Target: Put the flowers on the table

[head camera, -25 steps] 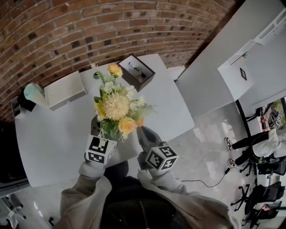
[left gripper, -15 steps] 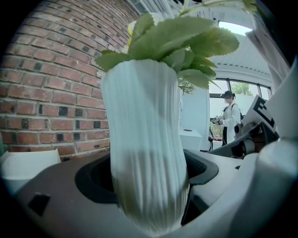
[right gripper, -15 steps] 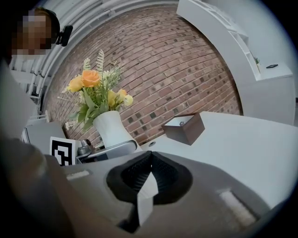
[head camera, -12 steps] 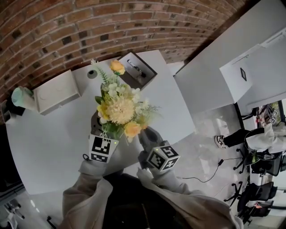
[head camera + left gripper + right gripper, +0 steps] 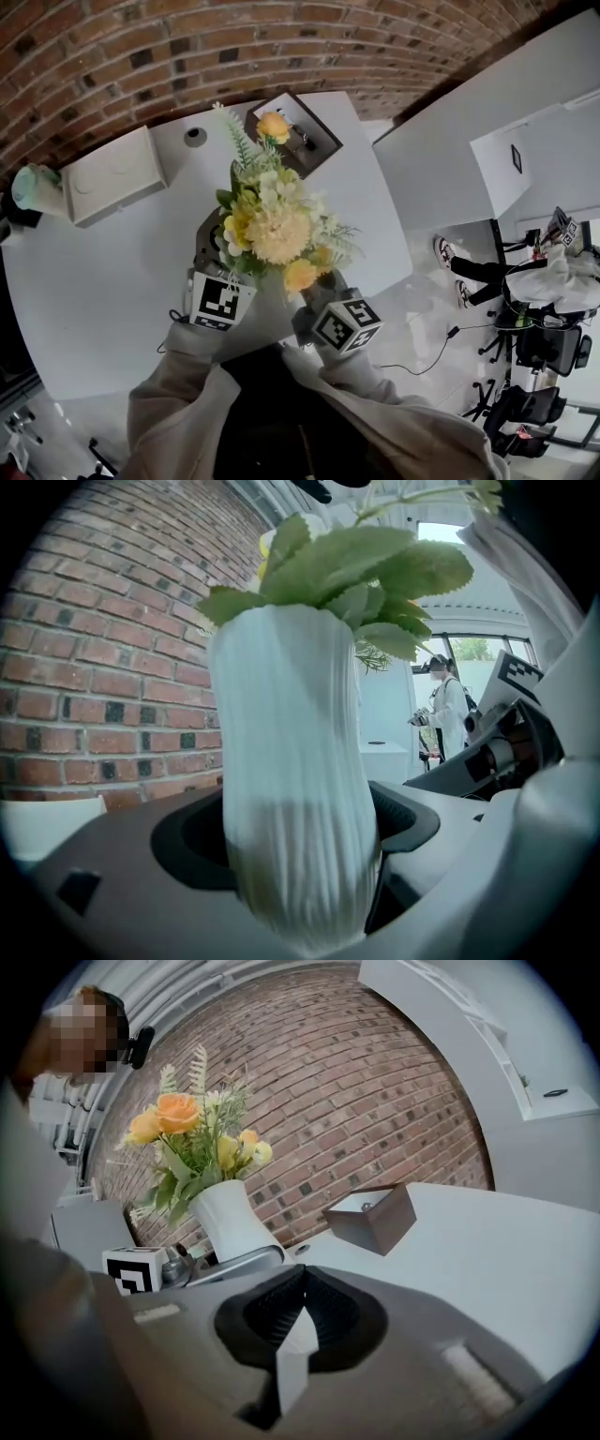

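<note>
A bunch of yellow, orange and cream flowers [image 5: 277,230] stands in a white ribbed vase [image 5: 291,789]. My left gripper [image 5: 220,264] is shut on the vase's lower body, with a dark pad on each side. It holds the vase upright above the white table [image 5: 112,272]. In the head view the blooms hide the vase. My right gripper [image 5: 319,289] hovers just right of the bouquet, not touching it. Its jaws [image 5: 302,1316] are shut, with a thin white sliver at their seam. The right gripper view shows the vase [image 5: 230,1222] and flowers [image 5: 187,1138] to its left.
A brown open box [image 5: 300,131] sits at the table's far edge and a white box [image 5: 112,178] at the far left, beside a mint-green object [image 5: 33,186]. A brick wall runs behind. At the right there are white partitions, floor, chairs and a person [image 5: 525,272].
The held bouquet and both grippers have drifted a little right and farther over the table, toward the brown box. The grip on the vase is unchanged.
</note>
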`<action>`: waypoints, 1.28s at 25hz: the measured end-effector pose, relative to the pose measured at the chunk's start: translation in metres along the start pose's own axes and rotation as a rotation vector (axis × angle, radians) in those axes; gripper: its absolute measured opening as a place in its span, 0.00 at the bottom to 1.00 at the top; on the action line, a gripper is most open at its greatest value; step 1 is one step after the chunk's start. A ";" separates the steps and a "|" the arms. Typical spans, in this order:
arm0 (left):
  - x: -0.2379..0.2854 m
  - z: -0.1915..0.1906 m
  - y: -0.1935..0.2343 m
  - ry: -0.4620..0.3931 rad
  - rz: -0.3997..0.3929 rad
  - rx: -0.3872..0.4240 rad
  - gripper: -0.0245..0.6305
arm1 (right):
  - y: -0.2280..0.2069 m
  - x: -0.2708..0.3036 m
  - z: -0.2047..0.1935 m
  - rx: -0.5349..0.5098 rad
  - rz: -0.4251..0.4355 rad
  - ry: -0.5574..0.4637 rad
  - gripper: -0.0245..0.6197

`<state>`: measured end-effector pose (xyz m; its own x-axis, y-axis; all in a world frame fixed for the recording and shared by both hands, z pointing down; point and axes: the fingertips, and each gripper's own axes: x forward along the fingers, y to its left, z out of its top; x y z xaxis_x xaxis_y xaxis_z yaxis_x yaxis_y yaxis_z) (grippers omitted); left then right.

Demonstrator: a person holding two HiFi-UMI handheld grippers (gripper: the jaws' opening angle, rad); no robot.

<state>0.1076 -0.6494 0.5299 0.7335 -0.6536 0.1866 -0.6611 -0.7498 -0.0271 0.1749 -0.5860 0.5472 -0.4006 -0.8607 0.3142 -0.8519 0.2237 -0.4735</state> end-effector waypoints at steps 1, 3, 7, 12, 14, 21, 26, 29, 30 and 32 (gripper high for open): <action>0.000 -0.001 -0.001 -0.007 -0.008 0.013 0.69 | 0.002 0.002 -0.001 0.001 0.000 0.000 0.04; -0.002 -0.001 -0.006 -0.015 -0.019 0.042 0.69 | 0.007 0.003 0.000 0.001 0.003 -0.001 0.04; -0.003 -0.019 -0.016 -0.006 -0.006 0.096 0.69 | 0.014 0.004 0.004 -0.006 0.011 -0.006 0.04; 0.003 -0.006 -0.012 -0.023 -0.022 0.121 0.69 | 0.010 0.000 0.008 0.001 -0.014 -0.013 0.04; 0.004 -0.032 -0.015 0.006 -0.024 0.086 0.69 | 0.009 -0.003 0.010 0.004 -0.030 -0.023 0.04; -0.016 -0.028 -0.005 0.014 -0.014 0.045 0.85 | 0.006 -0.008 0.017 0.027 -0.068 -0.046 0.04; -0.074 -0.032 -0.024 0.081 -0.053 0.024 0.85 | 0.023 -0.021 0.011 0.018 -0.032 -0.041 0.04; -0.108 -0.032 -0.032 0.121 -0.048 0.013 0.85 | 0.033 -0.026 0.005 0.019 -0.019 -0.047 0.04; -0.117 -0.030 -0.034 0.122 -0.048 -0.017 0.85 | 0.036 -0.027 0.003 0.019 -0.014 -0.050 0.04; -0.129 -0.027 -0.038 0.125 -0.044 -0.096 0.84 | 0.043 -0.030 -0.001 0.018 -0.002 -0.054 0.04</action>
<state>0.0339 -0.5339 0.5331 0.7406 -0.5980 0.3064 -0.6454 -0.7600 0.0765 0.1496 -0.5501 0.5182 -0.3797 -0.8846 0.2707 -0.8465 0.2141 -0.4875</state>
